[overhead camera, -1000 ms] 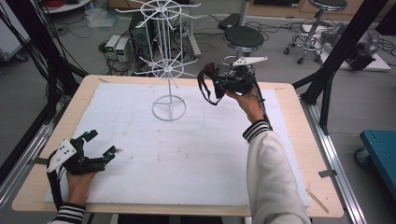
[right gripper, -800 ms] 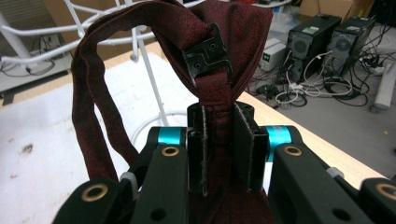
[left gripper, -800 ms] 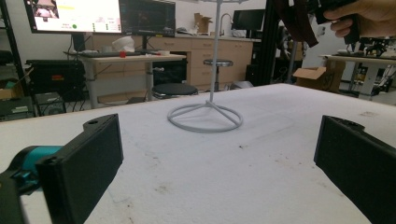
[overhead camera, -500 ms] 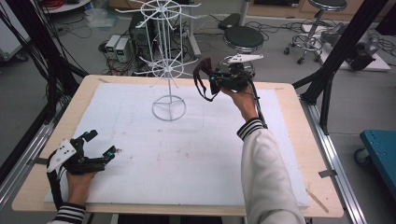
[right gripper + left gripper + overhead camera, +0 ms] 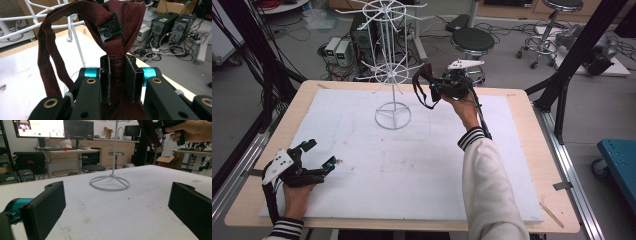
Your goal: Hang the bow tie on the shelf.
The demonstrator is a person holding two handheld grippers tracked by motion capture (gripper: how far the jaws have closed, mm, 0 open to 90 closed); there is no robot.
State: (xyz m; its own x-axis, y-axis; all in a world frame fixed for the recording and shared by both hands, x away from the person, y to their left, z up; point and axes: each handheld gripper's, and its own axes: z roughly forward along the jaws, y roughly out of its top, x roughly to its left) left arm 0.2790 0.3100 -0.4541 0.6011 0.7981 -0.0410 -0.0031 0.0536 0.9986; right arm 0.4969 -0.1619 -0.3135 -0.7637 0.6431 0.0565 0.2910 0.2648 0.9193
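Observation:
A dark red fabric strap (image 5: 82, 12) with a black clip (image 5: 111, 28) forms a loop and hangs from my right gripper (image 5: 119, 77), which is shut on its bunched end. In the high view that right gripper (image 5: 432, 89) is held in the air, just right of the white wire hook rack (image 5: 392, 75), with the strap (image 5: 419, 82) close to the rack's lower ring of arms. A white rack arm (image 5: 72, 22) runs right behind the loop. My left gripper (image 5: 319, 153) rests at the table's front left, open and holding nothing, facing the rack base (image 5: 110, 182).
A white foam sheet (image 5: 412, 170) covers the wooden table (image 5: 537, 150). Behind the table are a black stool (image 5: 472, 40), computer boxes (image 5: 339, 50) and cables on the floor. Black frame posts (image 5: 572, 60) rise at both sides.
My right hand has carried the strap a little to the left, closer to the rack. The left gripper has stayed where it was.

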